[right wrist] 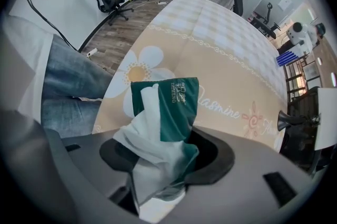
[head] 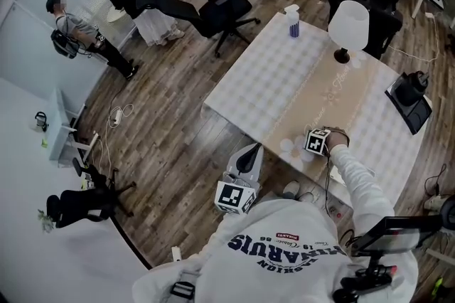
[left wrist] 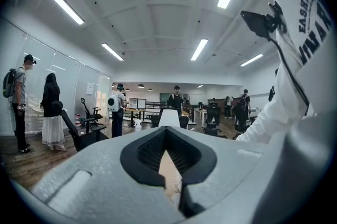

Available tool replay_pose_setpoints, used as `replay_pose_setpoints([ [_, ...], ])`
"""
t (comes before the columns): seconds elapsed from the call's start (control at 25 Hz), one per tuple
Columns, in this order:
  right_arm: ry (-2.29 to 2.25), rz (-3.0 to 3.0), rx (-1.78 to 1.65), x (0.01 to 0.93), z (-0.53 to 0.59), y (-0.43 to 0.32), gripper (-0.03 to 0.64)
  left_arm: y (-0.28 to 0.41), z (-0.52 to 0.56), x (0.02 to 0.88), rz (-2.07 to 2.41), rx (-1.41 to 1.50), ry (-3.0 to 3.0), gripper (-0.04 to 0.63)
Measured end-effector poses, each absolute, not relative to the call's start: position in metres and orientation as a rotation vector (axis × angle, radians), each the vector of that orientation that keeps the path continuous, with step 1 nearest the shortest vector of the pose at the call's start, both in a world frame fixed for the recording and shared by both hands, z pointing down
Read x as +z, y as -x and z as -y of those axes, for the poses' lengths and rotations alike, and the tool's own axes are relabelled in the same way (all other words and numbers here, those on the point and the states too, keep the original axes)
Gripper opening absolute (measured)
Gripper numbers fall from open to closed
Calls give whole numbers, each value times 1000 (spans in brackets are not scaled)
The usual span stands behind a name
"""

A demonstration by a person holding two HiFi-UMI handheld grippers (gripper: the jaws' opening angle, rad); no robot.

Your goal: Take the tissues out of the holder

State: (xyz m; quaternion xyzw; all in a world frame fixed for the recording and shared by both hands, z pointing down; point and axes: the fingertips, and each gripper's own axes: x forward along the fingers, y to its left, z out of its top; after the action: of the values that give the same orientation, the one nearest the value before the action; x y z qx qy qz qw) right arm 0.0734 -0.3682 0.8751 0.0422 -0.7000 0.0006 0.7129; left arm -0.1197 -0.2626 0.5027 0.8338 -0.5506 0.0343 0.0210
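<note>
My right gripper point(right wrist: 164, 157) is shut on a green tissue pack point(right wrist: 176, 104), and crumpled white tissue point(right wrist: 150, 136) spills from the pack between the jaws. The pack hangs above the beige flower-print runner point(right wrist: 221, 81). In the head view the right gripper point(head: 320, 141) is over the table's near edge, and its marker cube hides the pack. I cannot make out a holder in any view. My left gripper point(head: 238, 184) is held off the table near my body. In its own view the left gripper point(left wrist: 168, 162) has its jaws together with nothing between them.
On the white checked table point(head: 263, 81) stand a white lamp point(head: 348, 28), a spray bottle point(head: 293, 20) at the far side and a black device point(head: 411, 94) at the right. Small white round things point(head: 291, 149) lie by the right gripper. Office chairs and people stand beyond.
</note>
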Motion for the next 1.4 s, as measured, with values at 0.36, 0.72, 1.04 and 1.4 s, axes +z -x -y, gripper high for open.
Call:
replay_pose_setpoints([
  [0.36,-149,1559,-54,867,374,-74,328,117,263,502,1671,95,-2604,5],
  [0.72,-213,1768,54,804,372,-59,354,104,271,503,1610,84,-2643,5],
  [1.04,-426,2120,195,692,362,-53,279,77,283,499,1499,71,-2736,5],
  [1.4,-883,2558,212,536,330,-102,21,20,292,479,1282,4,-2871,5],
])
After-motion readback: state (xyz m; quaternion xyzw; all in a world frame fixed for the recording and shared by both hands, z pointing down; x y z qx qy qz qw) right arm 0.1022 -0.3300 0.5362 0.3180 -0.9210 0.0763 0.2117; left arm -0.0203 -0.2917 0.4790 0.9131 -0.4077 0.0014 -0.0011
